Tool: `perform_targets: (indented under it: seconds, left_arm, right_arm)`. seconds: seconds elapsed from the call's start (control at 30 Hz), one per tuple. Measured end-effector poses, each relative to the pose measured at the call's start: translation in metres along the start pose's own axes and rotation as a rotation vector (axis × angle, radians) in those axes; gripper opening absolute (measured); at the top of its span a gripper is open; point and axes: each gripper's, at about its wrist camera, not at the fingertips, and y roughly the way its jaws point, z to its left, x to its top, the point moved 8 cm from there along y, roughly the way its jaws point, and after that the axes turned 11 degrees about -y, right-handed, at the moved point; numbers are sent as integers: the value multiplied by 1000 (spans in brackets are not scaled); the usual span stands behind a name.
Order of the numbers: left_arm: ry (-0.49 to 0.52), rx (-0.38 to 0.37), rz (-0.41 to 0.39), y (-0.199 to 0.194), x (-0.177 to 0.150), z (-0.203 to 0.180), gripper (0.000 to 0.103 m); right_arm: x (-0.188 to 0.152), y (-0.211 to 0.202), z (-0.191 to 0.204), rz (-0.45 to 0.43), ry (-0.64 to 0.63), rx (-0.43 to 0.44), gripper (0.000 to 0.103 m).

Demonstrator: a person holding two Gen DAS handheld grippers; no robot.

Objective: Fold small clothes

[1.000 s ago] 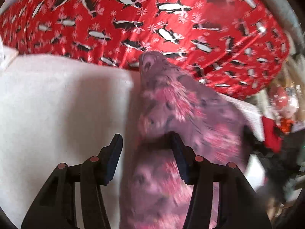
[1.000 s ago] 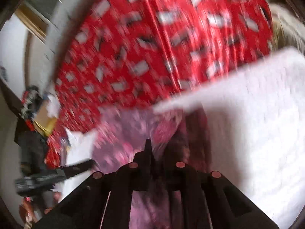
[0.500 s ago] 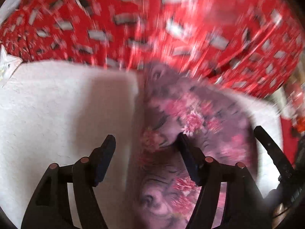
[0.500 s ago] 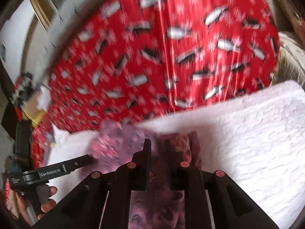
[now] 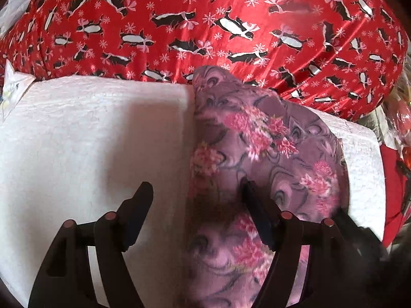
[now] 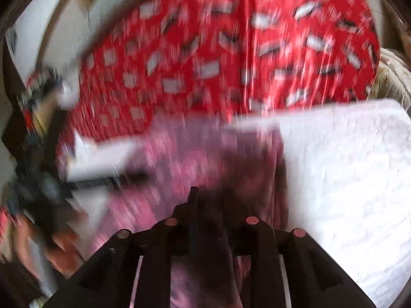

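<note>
A purple garment with pink flowers lies folded into a long strip on a white textured pad. My left gripper stands open just above it. Its left finger hangs over the bare pad, its right finger over the cloth, and the garment's left edge lies between them, unpinched. The right wrist view is badly blurred. There my right gripper hovers over the garment, its jaws opening by a narrow gap with nothing clearly between them. It shows as a dark blur at the left view's lower right.
A red satin cloth with penguins bulges behind the pad's far edge. A white pointed paper lies at the pad's left corner. Clutter sits off the pad's right end. A hand holds the left gripper.
My left jaws have spread wider over the garment's left edge. My right gripper, shut a second ago, has parted its jaws and swung sideways, blurring its view.
</note>
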Motion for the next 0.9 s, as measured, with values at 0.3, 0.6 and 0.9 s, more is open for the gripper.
perform_targets:
  seconds: [0.3, 0.6, 0.9]
  left_arm:
    - [41, -24, -25, -45, -55, 40, 74]
    - [11, -68, 74, -41, -115, 67, 74]
    - [39, -77, 104, -42, -119, 57, 74]
  right_arm:
    - [-28, -46, -8, -28, 34, -13, 48]
    - [-76, -52, -21, 58, 178, 4, 45]
    - [-71, -59, -21, 33, 103, -21, 8]
